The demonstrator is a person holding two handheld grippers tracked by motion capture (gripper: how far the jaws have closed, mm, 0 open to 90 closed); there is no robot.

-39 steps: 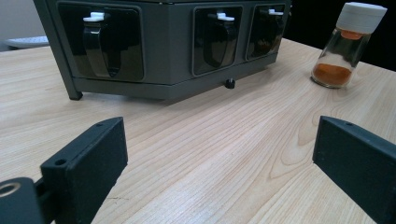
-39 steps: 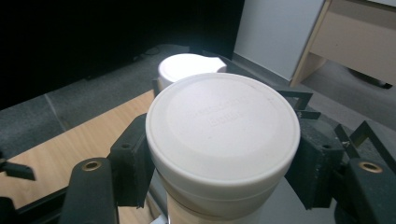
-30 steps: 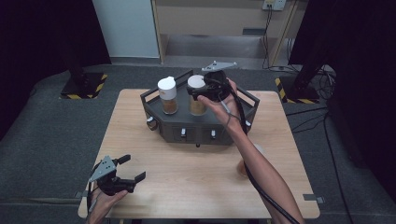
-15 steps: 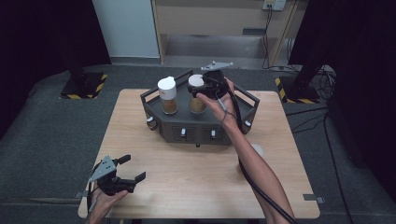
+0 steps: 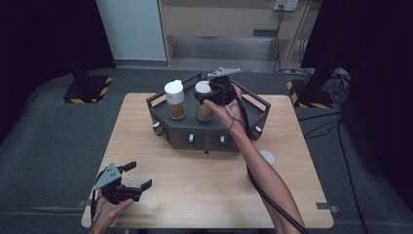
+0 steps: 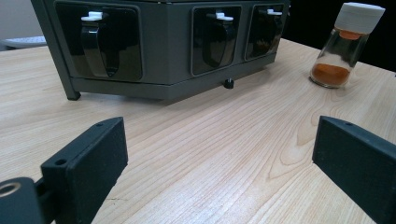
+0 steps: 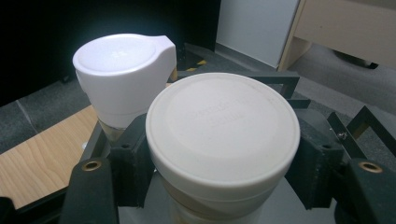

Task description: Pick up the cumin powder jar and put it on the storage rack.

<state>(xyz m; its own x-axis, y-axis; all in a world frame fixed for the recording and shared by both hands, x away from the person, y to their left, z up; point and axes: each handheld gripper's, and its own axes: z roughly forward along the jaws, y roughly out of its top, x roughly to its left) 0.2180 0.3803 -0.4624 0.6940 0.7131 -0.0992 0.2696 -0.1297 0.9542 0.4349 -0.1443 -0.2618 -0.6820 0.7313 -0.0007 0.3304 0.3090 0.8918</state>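
Note:
A dark grey six-sided rack (image 5: 209, 139) stands at the far middle of the wooden table. On its top stands a jar with a white spouted cap (image 5: 174, 100) (image 7: 122, 74), with brown powder inside. Right beside it is a jar with a flat cream lid (image 5: 205, 112) (image 7: 223, 121). My right gripper (image 5: 208, 94) (image 7: 223, 161) is shut on that jar just under its lid, one jaw on each side. My left gripper (image 5: 139, 175) (image 6: 219, 158) rests low at the table's near left corner, open, with nothing between its jaws.
A small glass jar of orange spice with a white cap (image 6: 345, 44) (image 5: 266, 157) stands on the table right of the rack. The rack's front faces hold dark slots with white tabs (image 6: 95, 16). The near half of the wooden table (image 5: 204, 195) is bare.
My right gripper has sunk a little with the cream-lidded jar toward the rack's top. The left gripper has stayed in place.

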